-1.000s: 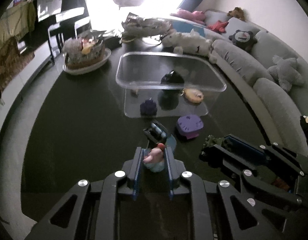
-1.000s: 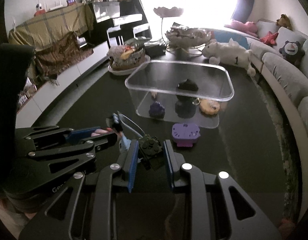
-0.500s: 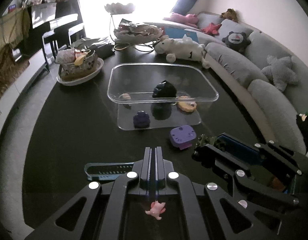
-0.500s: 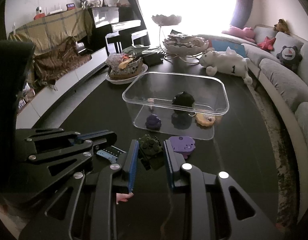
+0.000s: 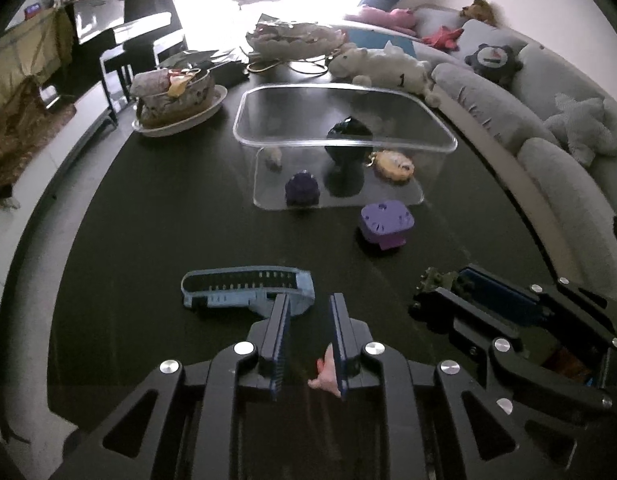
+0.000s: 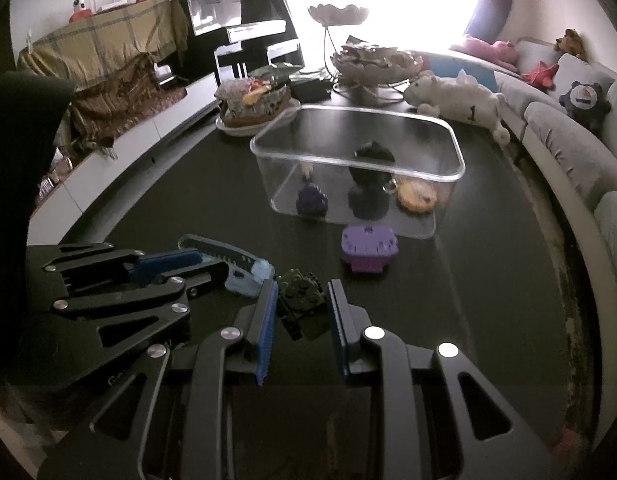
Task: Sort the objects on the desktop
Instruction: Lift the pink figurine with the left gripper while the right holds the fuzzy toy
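Left gripper (image 5: 308, 320), closed on pink figurine a second ago, now parts its jaws; pink figurine (image 5: 326, 374) sits low against right finger, pads apparently off it. Figurine likely light, small, slippery; best pinched across body. Green toy tank (image 6: 302, 308), blocky, stiff, studded, stays clamped across its flanks in right gripper (image 6: 302, 312), above desk (image 6: 488, 280). Blue strap (image 5: 244, 288) lies just ahead; purple box (image 5: 384, 226) near clear bin (image 5: 348, 146).
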`<state>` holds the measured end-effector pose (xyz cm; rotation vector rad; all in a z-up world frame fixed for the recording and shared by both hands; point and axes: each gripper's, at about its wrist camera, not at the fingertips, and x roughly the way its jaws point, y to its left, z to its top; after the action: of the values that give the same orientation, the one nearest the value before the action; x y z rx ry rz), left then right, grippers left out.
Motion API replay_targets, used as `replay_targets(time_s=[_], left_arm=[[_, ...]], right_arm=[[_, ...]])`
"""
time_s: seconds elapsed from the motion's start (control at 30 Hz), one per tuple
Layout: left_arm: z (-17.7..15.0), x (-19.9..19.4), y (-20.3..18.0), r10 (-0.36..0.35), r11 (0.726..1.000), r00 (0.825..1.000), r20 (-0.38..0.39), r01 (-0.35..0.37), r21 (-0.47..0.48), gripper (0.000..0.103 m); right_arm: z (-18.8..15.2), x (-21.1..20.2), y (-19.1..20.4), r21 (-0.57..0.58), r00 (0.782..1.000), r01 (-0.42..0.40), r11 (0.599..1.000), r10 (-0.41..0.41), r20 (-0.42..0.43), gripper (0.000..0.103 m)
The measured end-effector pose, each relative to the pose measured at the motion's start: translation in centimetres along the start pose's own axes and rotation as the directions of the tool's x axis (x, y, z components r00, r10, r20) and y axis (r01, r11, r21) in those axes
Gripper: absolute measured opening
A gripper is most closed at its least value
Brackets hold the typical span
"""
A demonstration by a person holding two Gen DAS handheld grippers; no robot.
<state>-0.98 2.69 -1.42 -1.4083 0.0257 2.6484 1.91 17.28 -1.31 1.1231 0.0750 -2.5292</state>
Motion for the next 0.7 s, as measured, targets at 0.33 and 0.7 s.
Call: replay_targets(time_s=[0.33, 0.7], left_arm=[[-3.6, -0.2, -1.0, -0.032, 0.999, 0.999, -0.034, 0.032, 0.018, 0.025], [-5.3, 2.2, -1.6, -0.006, 0.999, 0.999, -0.037, 0.008, 0.035, 0.041]], right_arm=[[-3.7, -0.7, -0.2, 0.008, 0.999, -0.007, 1.0, 0.007, -0.045, 0.023], [-6.0, 0.1, -0.8, 0.013, 0.995, 0.035, 0.999, -0.034, -0.09, 0.023]])
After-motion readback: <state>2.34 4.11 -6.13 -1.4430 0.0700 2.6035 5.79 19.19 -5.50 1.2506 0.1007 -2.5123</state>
